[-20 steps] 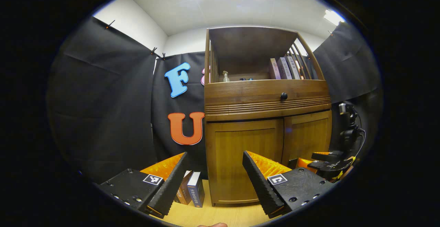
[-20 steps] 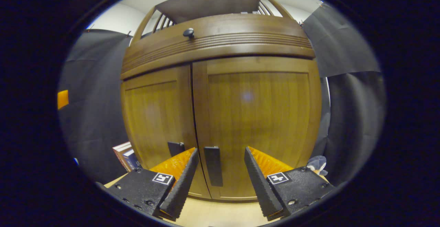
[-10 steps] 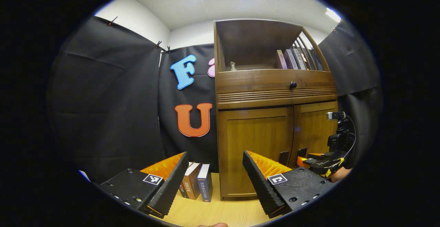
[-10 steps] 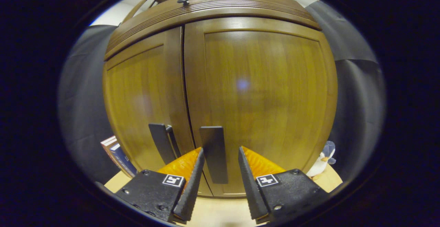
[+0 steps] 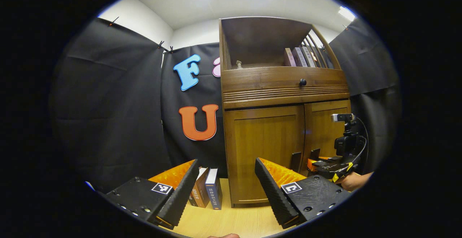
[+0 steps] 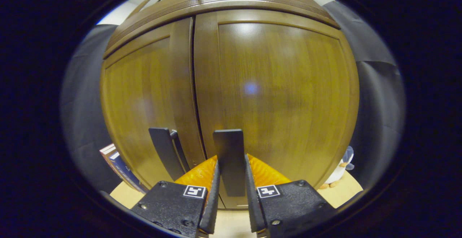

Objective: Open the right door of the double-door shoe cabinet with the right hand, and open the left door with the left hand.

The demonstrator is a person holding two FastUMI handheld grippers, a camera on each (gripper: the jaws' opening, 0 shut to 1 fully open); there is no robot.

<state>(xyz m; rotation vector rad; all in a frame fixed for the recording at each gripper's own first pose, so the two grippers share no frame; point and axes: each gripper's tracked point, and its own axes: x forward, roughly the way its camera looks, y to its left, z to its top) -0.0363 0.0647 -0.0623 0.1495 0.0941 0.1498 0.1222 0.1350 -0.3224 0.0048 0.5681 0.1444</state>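
Cabinet [image 6: 274,86] doors closed, stiff wood; right tool [image 6: 231,194] clamps the right handle [image 6: 229,158]; left tool [image 5: 225,191] gapes empty.

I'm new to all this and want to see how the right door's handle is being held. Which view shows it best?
The right gripper view: the handle stands close and large, with the right tool closed on it from both sides. The left gripper view shows that handle small and far off, partly behind that tool.

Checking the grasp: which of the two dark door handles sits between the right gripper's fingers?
The right door's flat dark handle; the left door's dark handle stands free beside it.
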